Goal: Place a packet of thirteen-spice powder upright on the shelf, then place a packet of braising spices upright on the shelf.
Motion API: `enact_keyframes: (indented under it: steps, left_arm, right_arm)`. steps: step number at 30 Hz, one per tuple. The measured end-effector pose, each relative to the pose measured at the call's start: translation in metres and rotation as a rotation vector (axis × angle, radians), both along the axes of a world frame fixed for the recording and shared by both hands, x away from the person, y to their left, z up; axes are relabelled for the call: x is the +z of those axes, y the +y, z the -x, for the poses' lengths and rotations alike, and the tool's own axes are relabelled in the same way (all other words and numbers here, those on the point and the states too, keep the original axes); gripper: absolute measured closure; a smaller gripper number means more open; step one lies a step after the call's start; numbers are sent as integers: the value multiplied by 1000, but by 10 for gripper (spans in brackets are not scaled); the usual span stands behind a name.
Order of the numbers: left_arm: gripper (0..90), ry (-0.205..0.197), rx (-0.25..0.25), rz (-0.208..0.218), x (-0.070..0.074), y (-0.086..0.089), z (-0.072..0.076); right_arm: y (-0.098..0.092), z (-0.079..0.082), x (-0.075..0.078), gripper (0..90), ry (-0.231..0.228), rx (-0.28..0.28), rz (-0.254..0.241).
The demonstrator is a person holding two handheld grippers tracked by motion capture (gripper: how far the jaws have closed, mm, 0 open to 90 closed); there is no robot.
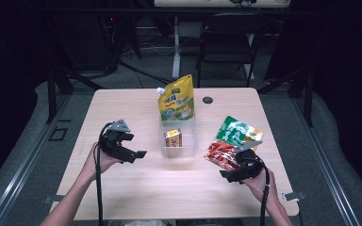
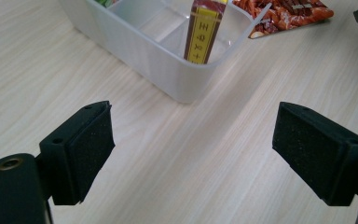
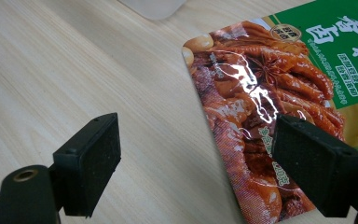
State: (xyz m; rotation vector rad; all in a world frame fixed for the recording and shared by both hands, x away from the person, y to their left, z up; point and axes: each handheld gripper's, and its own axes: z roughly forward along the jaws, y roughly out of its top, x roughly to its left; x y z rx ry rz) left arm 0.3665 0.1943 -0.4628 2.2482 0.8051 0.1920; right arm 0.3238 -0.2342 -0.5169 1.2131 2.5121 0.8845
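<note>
Snack packet (image 3: 279, 107): white Chinese characters on green panel, top right; "香卤" and "料" legible, smaller lines unreadable. Small box (image 2: 204, 32) in clear bin (image 2: 140, 51): yellow strip with dark characters, too blurred. Yellow pouch (image 1: 176, 100): print illegible.

The left gripper (image 1: 140, 153) sits at the table's left, its jaws spread wide with nothing between them, pointing right (toward the centre). The right gripper (image 1: 222, 173) hangs low at the near right, jaws likewise wide apart. Both forearms enter from the near edge.
</note>
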Motion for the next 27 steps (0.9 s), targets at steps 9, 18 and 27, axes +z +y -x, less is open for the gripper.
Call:
enact_keyframes:
  steps: [9, 18, 27]
  left_arm:
    - [125, 1, 35, 13, -16, 10, 20]
    - [133, -11, 39, -4, -24, 13, 34]
    - [128, 6, 35, -3, -33, 15, 35]
  right_arm:
    - [-12, -7, 1, 158, 25, -27, -15]
    - [-30, -15, 3, 161, 59, -54, -51]
    - [-59, -31, 4, 170, 79, -95, -78]
